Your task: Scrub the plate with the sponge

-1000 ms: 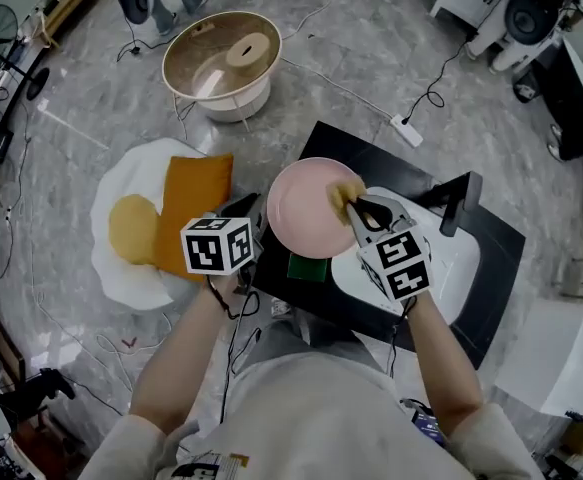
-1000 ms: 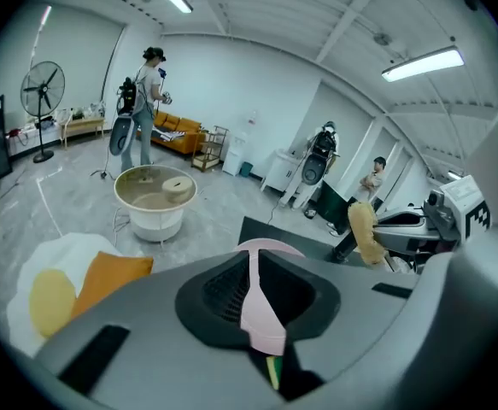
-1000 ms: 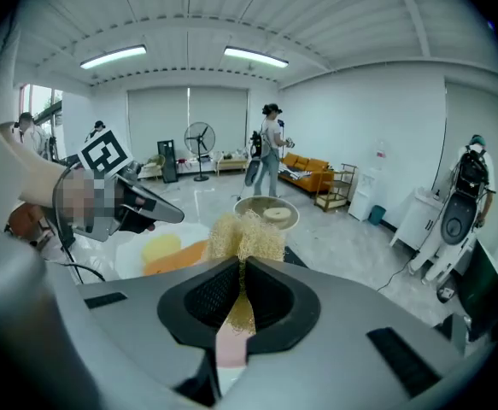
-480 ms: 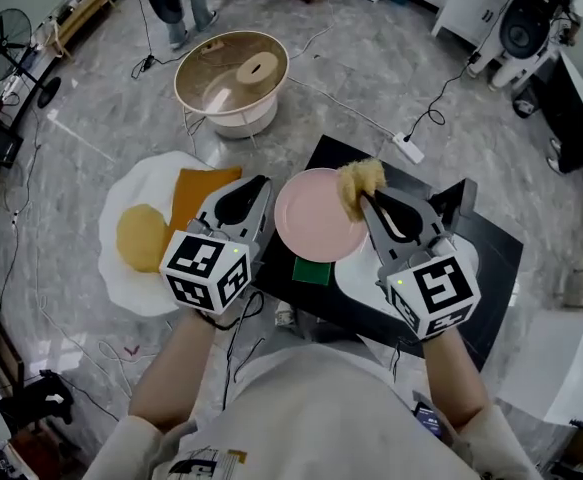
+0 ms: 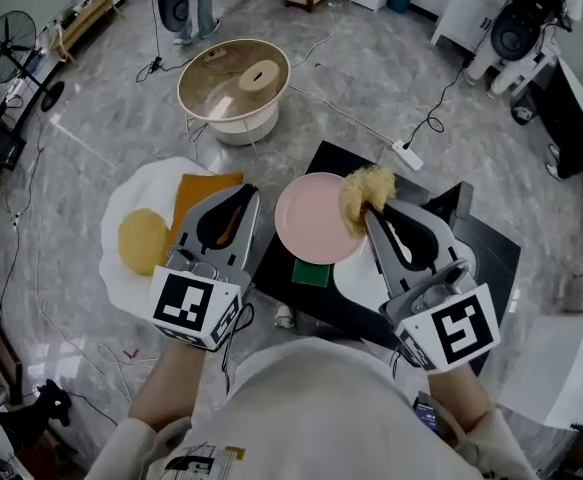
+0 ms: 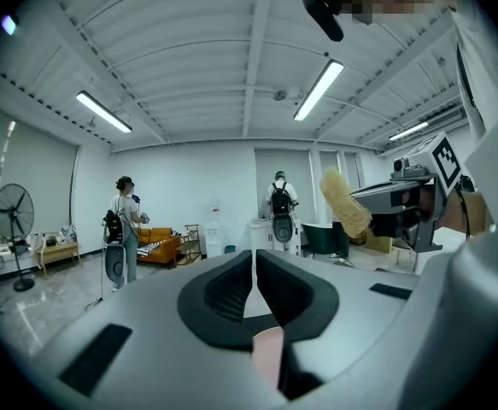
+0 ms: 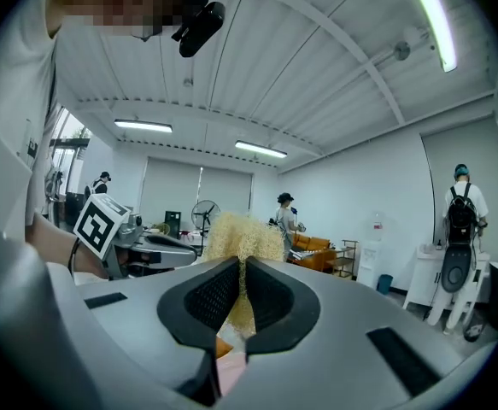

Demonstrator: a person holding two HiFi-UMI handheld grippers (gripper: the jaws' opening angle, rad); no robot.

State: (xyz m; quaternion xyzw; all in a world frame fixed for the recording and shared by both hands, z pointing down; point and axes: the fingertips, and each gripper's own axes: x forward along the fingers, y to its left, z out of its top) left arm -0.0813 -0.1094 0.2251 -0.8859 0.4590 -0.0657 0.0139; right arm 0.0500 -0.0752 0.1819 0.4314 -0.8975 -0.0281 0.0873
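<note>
Right tongs (image 5: 364, 209) clamped on sponge (image 5: 365, 188), long axis roughly upright, beside plate (image 5: 309, 224)

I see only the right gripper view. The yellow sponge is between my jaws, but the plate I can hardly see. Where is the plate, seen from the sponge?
Observer: In the head view the pink plate is just left of the sponge; the sponge overlaps its upper right rim.
Operator: What holds the plate?
Observer: The left gripper; its own view shows its jaws shut on the pink rim.
Operator: Is something under the plate?
Observer: A green pad shows just below its near edge, against the black table.
</note>
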